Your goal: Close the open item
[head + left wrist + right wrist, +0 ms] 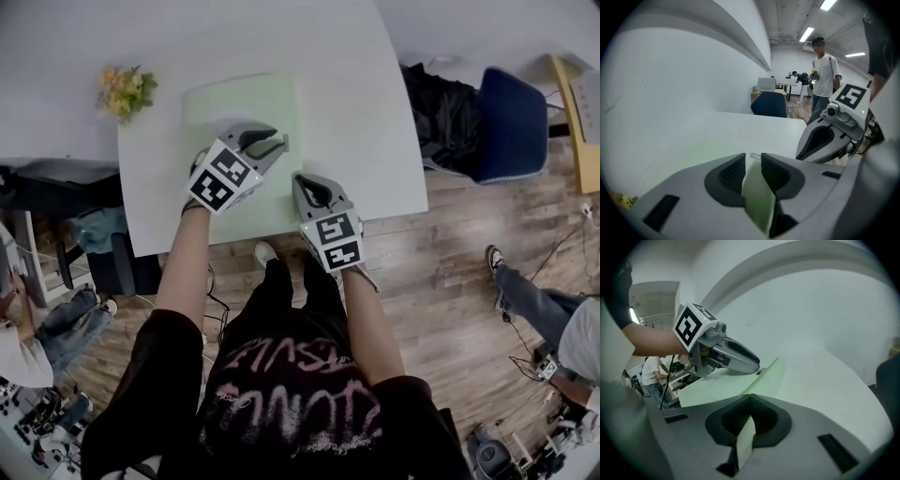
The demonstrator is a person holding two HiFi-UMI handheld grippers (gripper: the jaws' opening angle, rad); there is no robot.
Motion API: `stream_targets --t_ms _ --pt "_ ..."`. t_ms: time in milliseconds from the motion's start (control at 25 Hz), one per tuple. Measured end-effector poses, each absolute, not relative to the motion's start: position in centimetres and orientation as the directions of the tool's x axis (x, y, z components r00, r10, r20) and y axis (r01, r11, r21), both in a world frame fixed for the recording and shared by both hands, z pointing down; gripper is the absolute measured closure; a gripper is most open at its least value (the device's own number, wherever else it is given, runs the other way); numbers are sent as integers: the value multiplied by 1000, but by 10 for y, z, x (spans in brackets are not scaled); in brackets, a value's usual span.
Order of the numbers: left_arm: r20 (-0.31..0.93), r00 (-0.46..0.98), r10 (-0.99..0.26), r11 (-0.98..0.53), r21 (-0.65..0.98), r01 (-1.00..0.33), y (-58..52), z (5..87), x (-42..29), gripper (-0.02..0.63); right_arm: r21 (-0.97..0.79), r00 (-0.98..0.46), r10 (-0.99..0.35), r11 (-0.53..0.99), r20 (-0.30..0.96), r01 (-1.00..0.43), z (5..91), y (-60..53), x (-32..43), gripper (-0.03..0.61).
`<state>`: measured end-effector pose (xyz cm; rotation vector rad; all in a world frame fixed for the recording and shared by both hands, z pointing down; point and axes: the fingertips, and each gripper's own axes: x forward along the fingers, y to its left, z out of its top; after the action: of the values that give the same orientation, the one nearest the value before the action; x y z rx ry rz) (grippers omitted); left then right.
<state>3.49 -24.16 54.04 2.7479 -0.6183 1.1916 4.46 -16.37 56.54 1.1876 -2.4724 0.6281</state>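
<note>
While the green folder (239, 111) lies flat near the middle of the white table (361, 112), both grippers work at its edge toward 3 o'clock. In the head view the left gripper (273, 142) reaches in from 7 o'clock and meets the folder's right edge about halfway up. The right gripper (303, 181) sits just below it, at 5 o'clock from the left one, near the folder's lower right corner.

Seen from the left gripper view, the left gripper (752, 157) has its fingers (732, 172) a little apart, and a pale green sheet of the folder stands in the gap between the ribbed pads. No clear pinch shows there.

Seen from the right gripper view, the right gripper (749, 400) has its fingers (765, 420) pressed together on a thin green sheet edge, which runs down between the pads. Beyond them the folder (764, 378) rises in a low ridge, with the left gripper (756, 366) at its far end, toward 11 o'clock.

Yellow flowers (125, 91) lie at 9 o'clock from the folder, near the table's left edge. A blue chair (513, 122) stands on the wooden floor at 3 o'clock, well apart from the table.
</note>
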Motion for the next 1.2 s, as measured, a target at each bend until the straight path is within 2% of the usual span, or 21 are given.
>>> stream_targets --t_ms 600,920,1200 --pt "758 587 -282 -936 -85 -341 -239 562 44 515 -249 -609 -613 572 503 -782 568 -161 48 566" --pt "772 585 -247 -949 -71 -307 -233 567 49 568 -258 -614 -611 572 499 -778 569 -160 48 565" --pt "773 599 -210 -947 -10 -320 -234 571 49 569 -266 -616 -612 568 496 -779 568 -160 49 565"
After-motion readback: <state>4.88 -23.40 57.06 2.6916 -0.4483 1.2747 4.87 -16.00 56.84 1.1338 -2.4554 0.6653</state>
